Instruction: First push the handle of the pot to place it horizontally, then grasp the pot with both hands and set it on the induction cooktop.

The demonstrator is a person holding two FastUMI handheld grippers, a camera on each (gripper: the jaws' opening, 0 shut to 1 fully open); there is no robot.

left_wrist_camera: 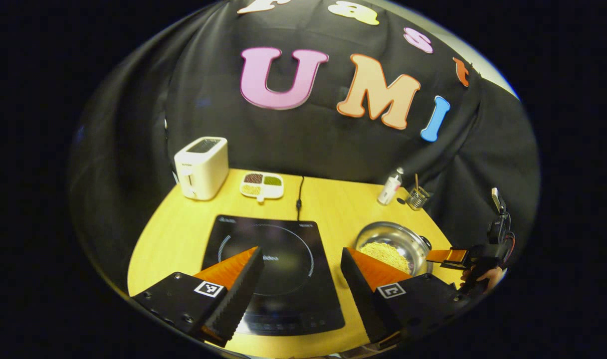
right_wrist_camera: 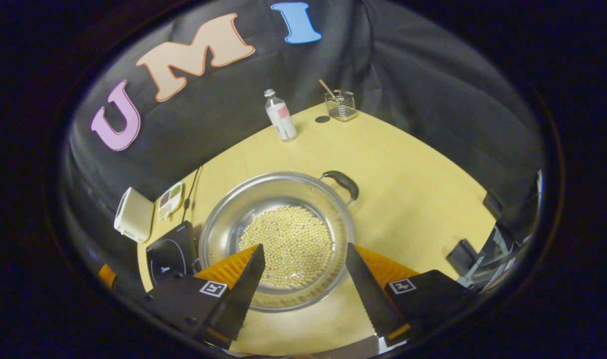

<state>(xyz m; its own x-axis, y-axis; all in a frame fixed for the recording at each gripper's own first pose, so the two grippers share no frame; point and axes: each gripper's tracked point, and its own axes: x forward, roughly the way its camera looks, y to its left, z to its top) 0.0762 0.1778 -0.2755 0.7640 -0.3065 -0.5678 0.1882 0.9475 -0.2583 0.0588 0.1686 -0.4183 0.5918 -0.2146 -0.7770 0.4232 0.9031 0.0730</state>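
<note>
Pot (right_wrist_camera: 278, 234): steel, shallow, wide, holding a layer of small pale beans (right_wrist_camera: 288, 247). Stands on the yellow table (right_wrist_camera: 413, 199), just beside the induction cooktop (left_wrist_camera: 278, 269) and not on it.

Right gripper (right_wrist_camera: 303, 279): fingers spread apart, clamped on nothing, poised above the pot's near rim.

Left gripper (left_wrist_camera: 303, 279): fingers likewise apart and empty, hovering over the cooktop's near half, the pot off to one side of it.

Pot handle (right_wrist_camera: 342, 182): black loop on the rim's far side from the right gripper, angled off the rim. A second handle cannot be made out.

Step in hand, as judged: turning the handle level, not yet begun. Push with one fingertip against the handle's outer end, low and slow, so the pot pivots on the table without tipping and the beans stay in. Lift only afterwards, one gripper on each side of the rim.

Beyond the pot: clear bottle (right_wrist_camera: 281, 115) and wire holder (right_wrist_camera: 341, 105) at the table's far edge. Beyond the cooktop: divided dish (left_wrist_camera: 262, 185), white toaster (left_wrist_camera: 201, 168), power cord (left_wrist_camera: 300, 197).
</note>
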